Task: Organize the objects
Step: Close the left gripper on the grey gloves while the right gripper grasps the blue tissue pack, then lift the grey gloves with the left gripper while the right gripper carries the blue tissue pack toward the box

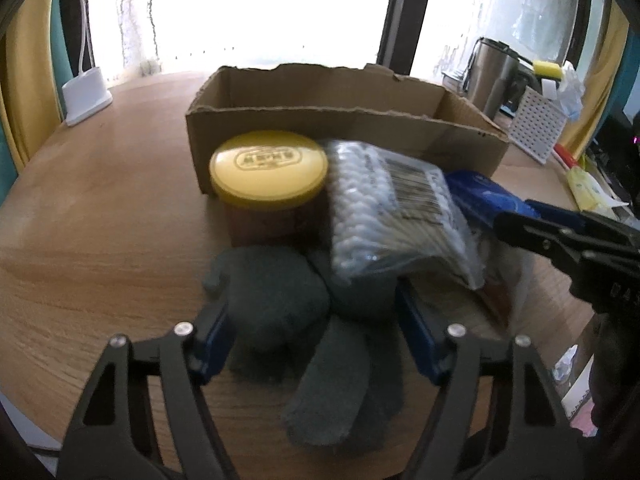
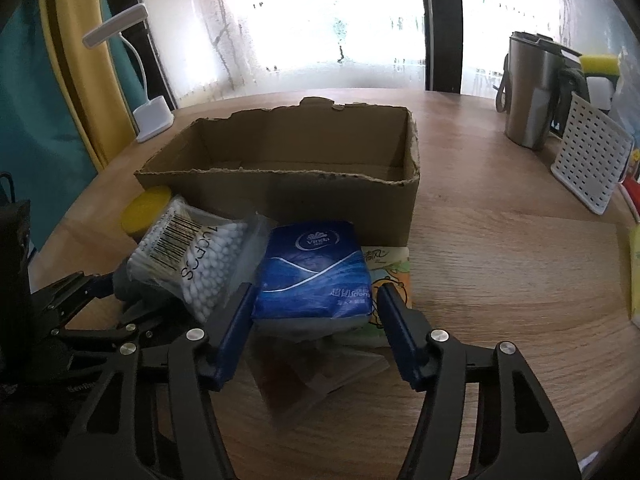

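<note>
I have the right gripper [image 2: 314, 308] half-closed around the blue tissue pack [image 2: 314, 272], pads just beside its sides (contact unclear). It lies before the cardboard box's [image 2: 280, 196] near wall. My left gripper [image 1: 316, 328] straddles the grey glove [image 1: 280, 300], narrowed.

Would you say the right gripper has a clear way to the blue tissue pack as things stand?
Probably yes: the right gripper already straddles the blue tissue pack, one finger on each side, nothing between. The cotton swab bag leans close on the left but does not seem to block it.
</note>
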`<act>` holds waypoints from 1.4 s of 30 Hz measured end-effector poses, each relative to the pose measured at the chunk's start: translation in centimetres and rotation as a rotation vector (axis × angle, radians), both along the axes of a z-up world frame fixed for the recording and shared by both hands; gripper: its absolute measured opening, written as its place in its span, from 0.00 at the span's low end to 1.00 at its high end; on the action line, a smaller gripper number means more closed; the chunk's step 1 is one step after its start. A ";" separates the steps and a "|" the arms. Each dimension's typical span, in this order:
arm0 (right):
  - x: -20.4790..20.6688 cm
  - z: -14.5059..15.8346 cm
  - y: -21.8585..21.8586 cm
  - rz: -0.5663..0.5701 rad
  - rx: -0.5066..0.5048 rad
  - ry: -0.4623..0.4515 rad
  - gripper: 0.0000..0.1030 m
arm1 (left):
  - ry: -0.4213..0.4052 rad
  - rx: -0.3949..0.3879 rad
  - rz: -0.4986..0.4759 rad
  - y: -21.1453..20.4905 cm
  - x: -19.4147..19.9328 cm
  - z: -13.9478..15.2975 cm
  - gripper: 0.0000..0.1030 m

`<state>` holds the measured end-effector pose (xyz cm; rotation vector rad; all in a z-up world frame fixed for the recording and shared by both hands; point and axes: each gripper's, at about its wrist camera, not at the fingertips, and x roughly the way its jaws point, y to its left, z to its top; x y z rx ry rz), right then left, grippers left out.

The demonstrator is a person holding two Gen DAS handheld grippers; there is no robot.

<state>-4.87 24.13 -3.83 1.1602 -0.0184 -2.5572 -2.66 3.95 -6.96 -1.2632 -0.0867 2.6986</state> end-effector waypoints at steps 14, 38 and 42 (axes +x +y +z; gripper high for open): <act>1.3 1.3 -0.6 0.002 0.029 0.030 0.56 | 0.037 0.009 0.022 -1.4 1.6 1.5 0.69; 3.1 4.0 -1.2 0.004 0.030 0.096 0.56 | 0.138 0.030 0.140 -5.8 4.1 5.7 0.69; 3.1 4.6 -1.0 0.000 0.031 0.105 0.56 | 0.152 0.034 0.136 -5.7 4.0 6.3 0.69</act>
